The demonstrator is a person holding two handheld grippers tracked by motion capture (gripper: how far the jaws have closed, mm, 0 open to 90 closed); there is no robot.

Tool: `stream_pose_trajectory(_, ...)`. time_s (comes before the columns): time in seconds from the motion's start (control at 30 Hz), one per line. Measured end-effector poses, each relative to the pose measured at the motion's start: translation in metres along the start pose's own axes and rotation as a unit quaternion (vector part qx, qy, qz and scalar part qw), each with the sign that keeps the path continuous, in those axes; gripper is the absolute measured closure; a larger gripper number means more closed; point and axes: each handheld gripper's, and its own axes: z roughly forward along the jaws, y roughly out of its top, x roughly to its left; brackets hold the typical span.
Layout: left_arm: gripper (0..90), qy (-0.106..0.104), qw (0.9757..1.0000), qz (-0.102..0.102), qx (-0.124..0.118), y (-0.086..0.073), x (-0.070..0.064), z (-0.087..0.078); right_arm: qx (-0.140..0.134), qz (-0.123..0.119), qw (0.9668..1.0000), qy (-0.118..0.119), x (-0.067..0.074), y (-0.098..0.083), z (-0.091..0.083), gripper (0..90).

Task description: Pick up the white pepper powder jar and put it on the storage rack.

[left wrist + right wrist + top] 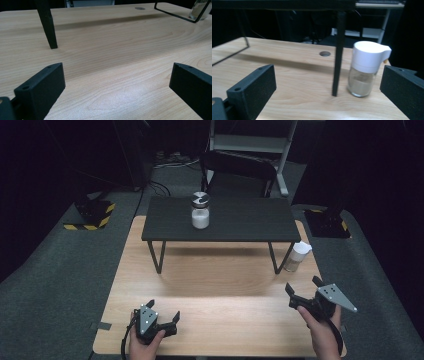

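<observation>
Shaker (366, 68) upright (spout right), ahead of open right tool (328, 92).

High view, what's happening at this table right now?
A person holds a hand-held gripper in each hand over a wooden table. The left hand-held gripper and the right hand-held gripper are both open and hold nothing. The right one faces a white-capped jar standing on the wood beside a leg of the small black stand. A second jar with a silver lid sits on top of that stand, untouched.
</observation>
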Motion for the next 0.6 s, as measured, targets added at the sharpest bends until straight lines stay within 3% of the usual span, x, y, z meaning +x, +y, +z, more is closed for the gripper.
stream_pose_trajectory(0.43, 0.6, -0.013, 0.9999, -0.001, -0.001, -0.001, 0.005, -0.001, 0.041, 0.029, 0.9974, -0.052, -0.026, -0.001, 0.065, 1.1)
stream_pose_trajectory(0.6, 0.6, -0.014, 0.9999, -0.001, -0.002, -0.001, 0.006, -0.001, 0.05, 0.04, 0.9961, -0.06, -0.035, -0.005, 0.086, 3.2)
